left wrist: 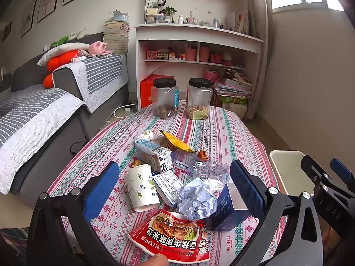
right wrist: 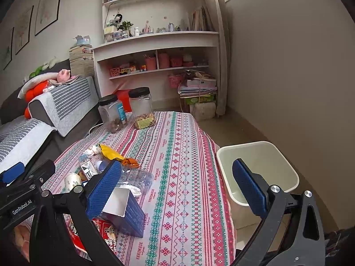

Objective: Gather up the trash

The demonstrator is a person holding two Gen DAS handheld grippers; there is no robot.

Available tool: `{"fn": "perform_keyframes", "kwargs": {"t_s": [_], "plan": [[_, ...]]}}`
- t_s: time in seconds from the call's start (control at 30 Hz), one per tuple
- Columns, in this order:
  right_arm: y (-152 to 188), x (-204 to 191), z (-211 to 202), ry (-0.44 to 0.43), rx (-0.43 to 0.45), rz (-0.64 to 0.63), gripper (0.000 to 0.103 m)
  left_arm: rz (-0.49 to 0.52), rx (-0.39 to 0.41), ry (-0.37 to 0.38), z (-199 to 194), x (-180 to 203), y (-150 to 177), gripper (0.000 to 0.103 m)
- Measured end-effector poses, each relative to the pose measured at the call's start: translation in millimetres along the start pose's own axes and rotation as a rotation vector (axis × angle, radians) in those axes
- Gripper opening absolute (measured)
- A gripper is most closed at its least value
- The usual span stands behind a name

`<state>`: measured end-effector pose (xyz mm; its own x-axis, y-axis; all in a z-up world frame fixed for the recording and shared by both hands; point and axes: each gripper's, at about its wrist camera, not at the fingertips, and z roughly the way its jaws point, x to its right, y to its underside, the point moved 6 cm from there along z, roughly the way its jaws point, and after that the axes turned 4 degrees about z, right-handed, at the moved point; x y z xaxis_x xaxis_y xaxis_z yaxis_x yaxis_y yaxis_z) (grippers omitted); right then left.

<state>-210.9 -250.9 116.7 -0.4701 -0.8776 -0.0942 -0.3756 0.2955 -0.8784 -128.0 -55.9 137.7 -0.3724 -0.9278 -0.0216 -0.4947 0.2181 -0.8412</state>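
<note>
Seen only from right wrist: deep inside of cream bin [right wrist: 257, 173]. Crumpled, torn trash pile [left wrist: 177, 177] on worktop [left wrist: 221, 128]. Both grippers' fingers [left wrist: 102, 188] spread wide, holding nothing.

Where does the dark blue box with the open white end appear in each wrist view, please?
Left wrist: the blue box lies low and right of centre, beside the crumpled blue paper.
Right wrist: the box sits lower left, open end up.
Shared landmark: the bin off the table's right edge.
</note>
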Motion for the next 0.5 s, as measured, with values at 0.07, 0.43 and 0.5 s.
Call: {"fn": "perform_keyframes", "kwargs": {"t_s": [0.07,0.43,0.5], "plan": [[0.6,0.0,0.8,0.004,-0.002,-0.003,0.096,0.0,0.0,-0.001,0.9,0.3,0.8,0.097],[1.3,1.3,3.2,-0.001,-0.014,0.007,0.096,0.001,-0.002,0.002,4.8,-2.1,6.6,0.097],[1.5,1.2,3.3,-0.002,-0.014,0.009,0.096,0.001,-0.002,0.002,5.2,-2.8,7.7,0.097]]}}
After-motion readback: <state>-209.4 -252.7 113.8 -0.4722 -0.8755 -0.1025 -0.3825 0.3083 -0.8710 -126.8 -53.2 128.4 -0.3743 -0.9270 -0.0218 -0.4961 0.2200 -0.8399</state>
